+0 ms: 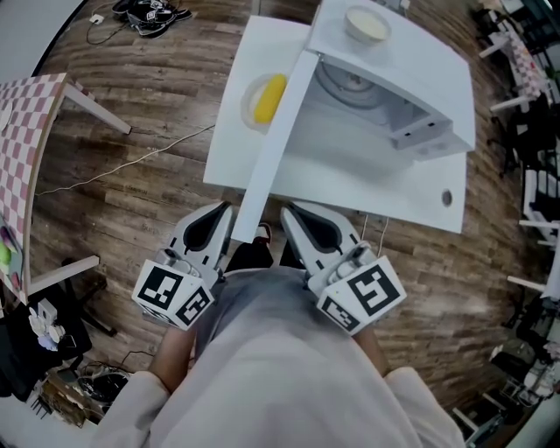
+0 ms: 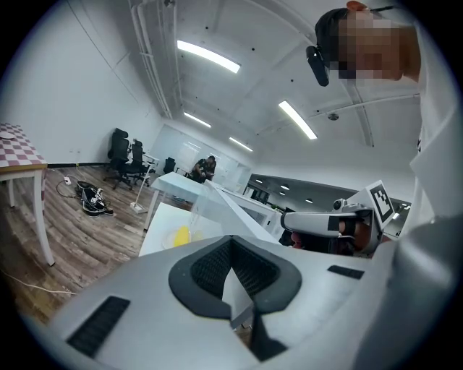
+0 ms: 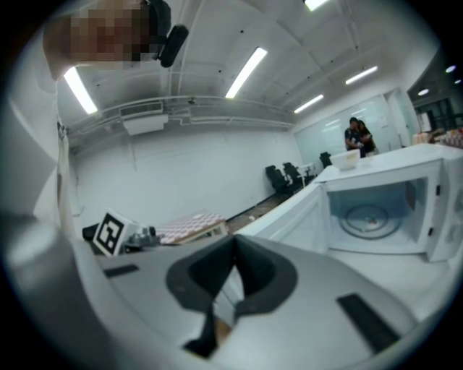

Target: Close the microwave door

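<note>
The microwave is seen in the upper right of the head view, set on a white tabletop, and its door is swung wide open. The door is shown edge-on as a long white strip that runs from the top centre of the frame to just below the middle. Its free end lies there between the two hand-held grippers. The open cavity and the round turntable inside are exposed to the right of the door. A pale bowl is set on top of the microwave. To the left of the door, a yellow object is laid on a round plate on the same tabletop.

The left hand-held gripper is held at the lower left of the door's end and the right hand-held gripper at its lower right. Whether either touches the door cannot be told. In each gripper view the dark pads are brought together at their tips, with nothing clamped between them. In the right gripper view the open cavity is seen at the right of the frame, with the door to its left.

Further out, a wooden floor is seen, with a checked table at the left edge and a thin cable trailed across the boards.
</note>
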